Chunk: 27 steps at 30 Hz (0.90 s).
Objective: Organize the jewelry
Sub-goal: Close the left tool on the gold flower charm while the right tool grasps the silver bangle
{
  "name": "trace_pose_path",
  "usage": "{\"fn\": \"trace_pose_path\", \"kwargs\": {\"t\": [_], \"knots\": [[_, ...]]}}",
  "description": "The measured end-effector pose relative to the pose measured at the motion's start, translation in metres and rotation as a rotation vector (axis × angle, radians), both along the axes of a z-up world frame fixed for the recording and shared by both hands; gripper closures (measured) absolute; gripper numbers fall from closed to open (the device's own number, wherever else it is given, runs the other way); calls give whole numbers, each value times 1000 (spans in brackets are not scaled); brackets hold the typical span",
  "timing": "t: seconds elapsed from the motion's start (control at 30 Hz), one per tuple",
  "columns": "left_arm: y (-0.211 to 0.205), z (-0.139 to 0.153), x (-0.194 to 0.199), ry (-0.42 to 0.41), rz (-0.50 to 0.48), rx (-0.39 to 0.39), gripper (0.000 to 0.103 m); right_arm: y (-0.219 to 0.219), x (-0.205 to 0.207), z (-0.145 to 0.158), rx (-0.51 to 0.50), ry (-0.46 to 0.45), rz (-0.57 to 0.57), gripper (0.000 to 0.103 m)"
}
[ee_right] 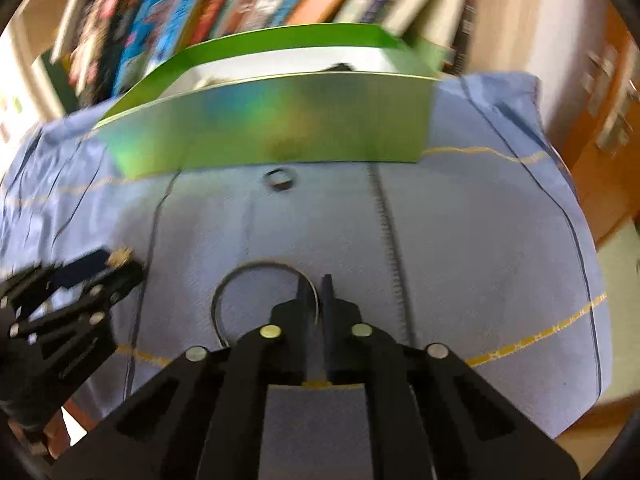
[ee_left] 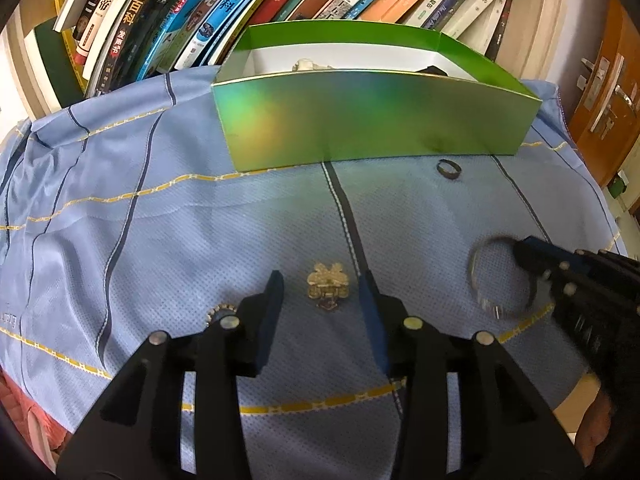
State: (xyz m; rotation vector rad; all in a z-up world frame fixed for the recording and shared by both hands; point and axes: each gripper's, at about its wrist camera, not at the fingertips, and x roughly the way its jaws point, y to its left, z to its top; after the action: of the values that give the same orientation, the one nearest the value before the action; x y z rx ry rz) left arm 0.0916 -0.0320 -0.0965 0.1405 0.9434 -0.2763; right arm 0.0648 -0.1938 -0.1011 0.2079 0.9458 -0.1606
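A gold ornate brooch [ee_left: 328, 285] lies on the blue cloth [ee_left: 160, 220] between the fingers of my open left gripper [ee_left: 322, 286]. A second small gold piece [ee_left: 219, 312] peeks out by the left finger. My right gripper [ee_right: 316, 292] is shut on the rim of a silver bangle [ee_right: 240, 280]; the bangle also shows in the left wrist view [ee_left: 486, 280]. A small dark ring [ee_left: 448, 169] lies in front of the green box [ee_left: 360, 120], which holds some jewelry. The ring [ee_right: 281, 179] and box [ee_right: 280, 120] also show in the right wrist view.
A row of books [ee_left: 240, 12] stands behind the box. A wooden door [ee_left: 608, 100] with a metal handle is at the right. The cloth drops off at the near edge. The right wrist view is motion-blurred.
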Motion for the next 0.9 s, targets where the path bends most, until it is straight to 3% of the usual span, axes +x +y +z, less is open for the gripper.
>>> {"fn": "trace_pose_path", "kwargs": {"t": [0.1, 0.23, 0.33, 0.63, 0.7, 0.8, 0.9], "knots": [[0, 0, 0, -1, 0, 3, 63, -13, -3, 0, 45, 8, -26, 98], [0, -1, 1, -2, 2, 5, 61, -12, -9, 5, 24, 4, 5, 96], [-1, -1, 1, -1, 2, 3, 59, -7, -8, 7, -3, -6, 19, 80], [-3, -1, 2, -7, -11, 2, 55, 6, -5, 2, -76, 4, 44, 80], [-3, -1, 2, -11, -10, 0, 70, 6, -4, 1, -81, 2, 42, 85], [-4, 0, 2, -15, -13, 5, 82, 4, -4, 2, -63, 2, 35, 96], [-5, 0, 1, -20, -12, 14, 82, 2, -4, 2, -51, 1, 30, 98]]}}
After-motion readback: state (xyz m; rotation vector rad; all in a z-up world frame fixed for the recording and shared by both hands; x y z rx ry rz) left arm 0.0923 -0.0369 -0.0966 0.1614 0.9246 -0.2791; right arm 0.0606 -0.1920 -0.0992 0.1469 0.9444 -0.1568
